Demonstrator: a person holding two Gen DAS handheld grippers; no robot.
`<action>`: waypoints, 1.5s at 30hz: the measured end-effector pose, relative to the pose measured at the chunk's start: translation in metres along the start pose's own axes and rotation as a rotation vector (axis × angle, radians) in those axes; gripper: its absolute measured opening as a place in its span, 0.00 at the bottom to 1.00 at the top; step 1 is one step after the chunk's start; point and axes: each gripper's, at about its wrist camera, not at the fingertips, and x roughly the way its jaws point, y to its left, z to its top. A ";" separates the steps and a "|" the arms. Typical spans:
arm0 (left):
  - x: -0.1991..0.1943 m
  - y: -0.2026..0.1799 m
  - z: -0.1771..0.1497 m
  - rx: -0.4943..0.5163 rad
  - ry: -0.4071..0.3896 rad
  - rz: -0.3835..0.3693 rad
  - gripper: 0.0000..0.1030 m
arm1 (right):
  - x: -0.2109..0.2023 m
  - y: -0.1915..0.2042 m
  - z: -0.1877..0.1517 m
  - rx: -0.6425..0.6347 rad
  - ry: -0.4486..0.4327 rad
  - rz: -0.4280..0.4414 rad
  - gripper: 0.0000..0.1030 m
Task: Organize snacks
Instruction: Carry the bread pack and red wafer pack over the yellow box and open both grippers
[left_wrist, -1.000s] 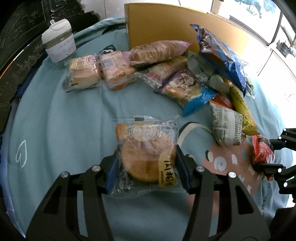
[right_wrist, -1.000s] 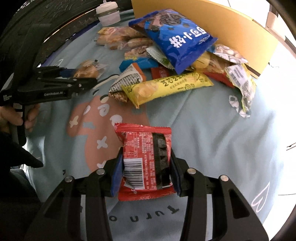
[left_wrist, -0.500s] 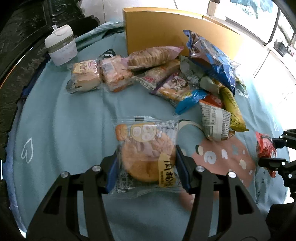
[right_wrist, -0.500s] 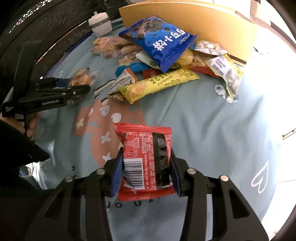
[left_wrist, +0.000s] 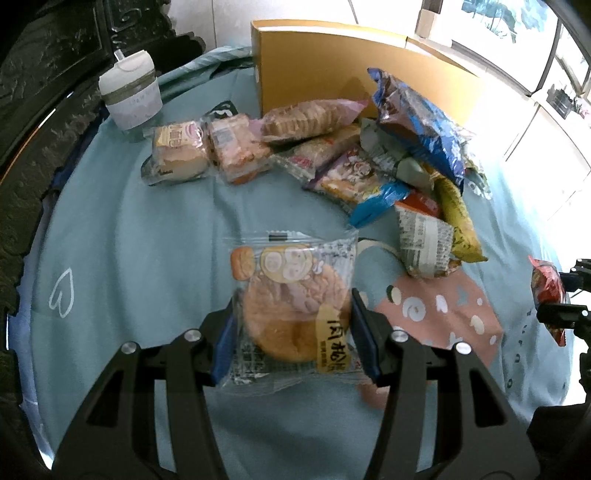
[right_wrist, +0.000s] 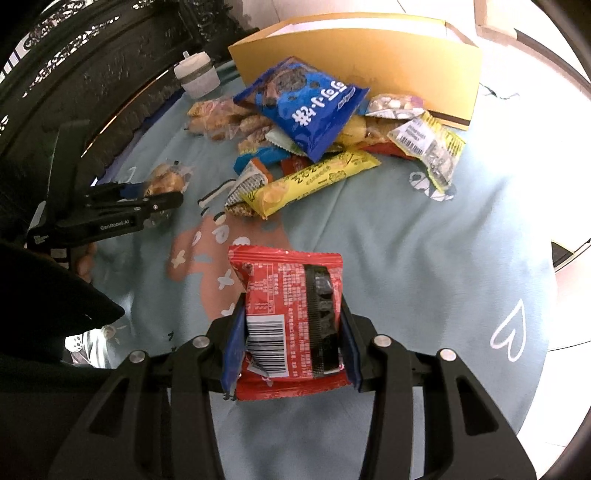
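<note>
1. The left claw (left_wrist: 293, 339) is clamped on a clear-wrapped round pastry packet (left_wrist: 291, 314), its blue pads pressing the packet's two sides; the packet is held above the teal cloth (left_wrist: 147, 240) that covers the worktop.
2. The right claw (right_wrist: 290, 343) grips a red snack packet (right_wrist: 288, 317) — barcode side up, with a black strip running down its back — likewise held over the cloth.
3. In the right wrist view the left claw (right_wrist: 162, 192) shows at the left with its pastry packet (right_wrist: 164, 181) between the fingers; in the left wrist view the right claw (left_wrist: 554, 291) sits at the far right edge with the red packet (left_wrist: 546, 291) in it. The two claws are well apart.
4. The rest of the snacks lie heaped at the far side of the cloth, just in front of a yellow cardboard box (right_wrist: 369, 62).
5. On top of the heap leans a blue cookie bag (right_wrist: 306, 107); below it a long yellow packet (right_wrist: 314, 181) lies crosswise, touching a small newsprint-patterned packet (right_wrist: 247, 188).
6. At the heap's left end — seen best from the left wrist — two clear-wrapped cakes (left_wrist: 177, 155) lie side by side, with a pink-ended biscuit sleeve (left_wrist: 310, 118) resting behind them.
7. A white lidded cup (left_wrist: 129, 96) stands at the cloth's far left corner, apart from the snacks.
8. A pink cartoon print (left_wrist: 443, 314) marks the cloth between the two claws.
</note>
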 end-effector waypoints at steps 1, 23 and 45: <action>-0.002 0.000 0.001 0.000 -0.006 -0.002 0.53 | -0.002 0.000 0.001 0.001 -0.005 0.000 0.43; -0.094 -0.014 0.194 -0.035 -0.361 -0.033 0.53 | -0.136 -0.030 0.175 0.014 -0.417 -0.070 0.43; -0.011 -0.003 0.296 -0.017 -0.263 0.100 0.96 | -0.056 -0.084 0.290 0.028 -0.278 -0.255 0.65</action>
